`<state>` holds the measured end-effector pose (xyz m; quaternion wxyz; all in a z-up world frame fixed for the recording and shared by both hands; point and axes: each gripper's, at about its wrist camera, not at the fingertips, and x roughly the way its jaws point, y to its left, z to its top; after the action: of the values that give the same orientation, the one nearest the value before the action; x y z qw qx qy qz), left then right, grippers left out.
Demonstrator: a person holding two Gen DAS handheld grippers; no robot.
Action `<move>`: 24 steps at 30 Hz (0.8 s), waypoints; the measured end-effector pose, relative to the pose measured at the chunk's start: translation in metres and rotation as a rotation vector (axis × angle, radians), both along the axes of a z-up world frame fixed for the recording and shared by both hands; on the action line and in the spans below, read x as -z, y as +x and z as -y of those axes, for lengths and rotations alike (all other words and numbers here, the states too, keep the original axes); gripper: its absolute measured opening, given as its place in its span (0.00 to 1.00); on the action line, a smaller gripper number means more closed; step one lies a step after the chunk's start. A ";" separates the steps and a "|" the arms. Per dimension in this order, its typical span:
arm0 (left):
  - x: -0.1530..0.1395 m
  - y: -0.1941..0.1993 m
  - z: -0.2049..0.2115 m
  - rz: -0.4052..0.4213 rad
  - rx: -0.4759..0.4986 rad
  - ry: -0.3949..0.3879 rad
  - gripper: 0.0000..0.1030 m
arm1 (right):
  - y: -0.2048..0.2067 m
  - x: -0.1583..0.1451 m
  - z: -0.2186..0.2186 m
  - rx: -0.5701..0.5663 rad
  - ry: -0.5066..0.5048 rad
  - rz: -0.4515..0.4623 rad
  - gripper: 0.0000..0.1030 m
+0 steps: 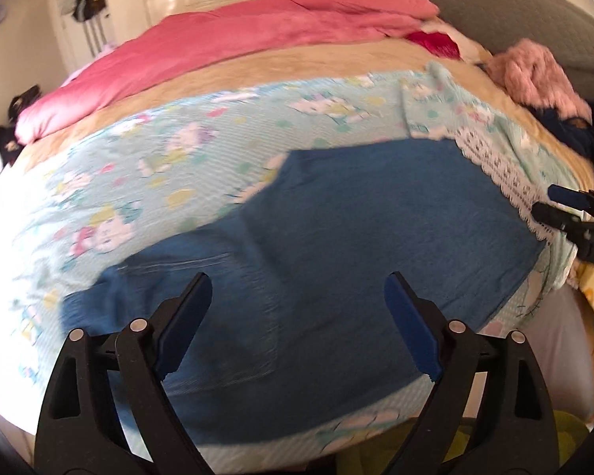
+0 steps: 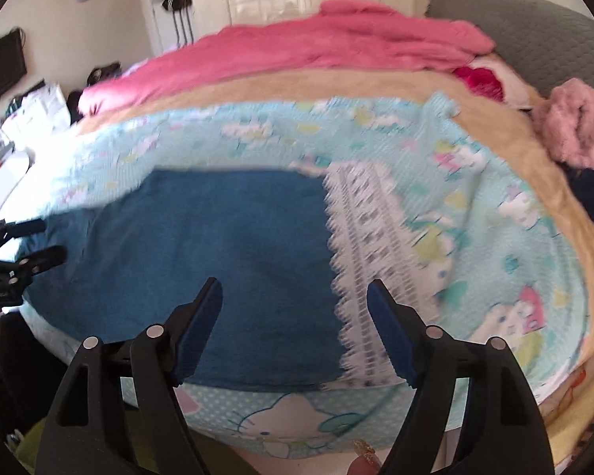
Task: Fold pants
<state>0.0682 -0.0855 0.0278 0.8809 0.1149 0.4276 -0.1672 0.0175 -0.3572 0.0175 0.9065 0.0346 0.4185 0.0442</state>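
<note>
The blue pants (image 1: 336,245) lie flat on a light blue cartoon-print sheet (image 1: 158,158) that covers the near part of the bed, with a white lace strip (image 2: 360,261) running along their right edge. Behind the sheet come a tan blanket (image 1: 297,63) and a pink quilt (image 1: 237,35), and a fuzzy pink garment (image 2: 574,130) sits at the far right.

The left gripper (image 1: 299,291) hangs above the pants with its jaws spread wide — nothing between the blue pads, only the cloth lying below them. In its view the pants fill the gap between the fingers and reach away toward the right.

The right gripper (image 2: 295,297) is released too, jaws apart and gripping nothing. Its left finger is over the blue cloth and its right finger over the lace strip — so the pants' right edge runs between the two fingers, underneath them.

Each gripper appears at the edge of the other's view, both near the front edge of the bed.
</note>
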 end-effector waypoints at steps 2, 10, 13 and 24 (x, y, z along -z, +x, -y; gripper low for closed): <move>0.021 0.007 0.011 -0.042 0.014 0.029 0.79 | 0.004 0.017 -0.004 -0.013 0.001 -0.065 0.72; 0.050 0.018 0.012 -0.127 0.007 0.034 0.82 | 0.001 0.019 0.012 0.008 0.104 -0.064 0.75; 0.029 0.020 0.017 -0.082 0.020 0.030 0.82 | -0.003 0.001 0.029 0.048 0.126 -0.015 0.75; -0.010 0.039 0.072 -0.024 0.099 0.046 0.88 | -0.011 -0.021 0.078 0.140 0.134 0.079 0.84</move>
<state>0.1076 -0.1574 0.0382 0.8635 0.1541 0.4355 -0.2023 0.0064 -0.4352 0.0383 0.9187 0.1225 0.3753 0.0097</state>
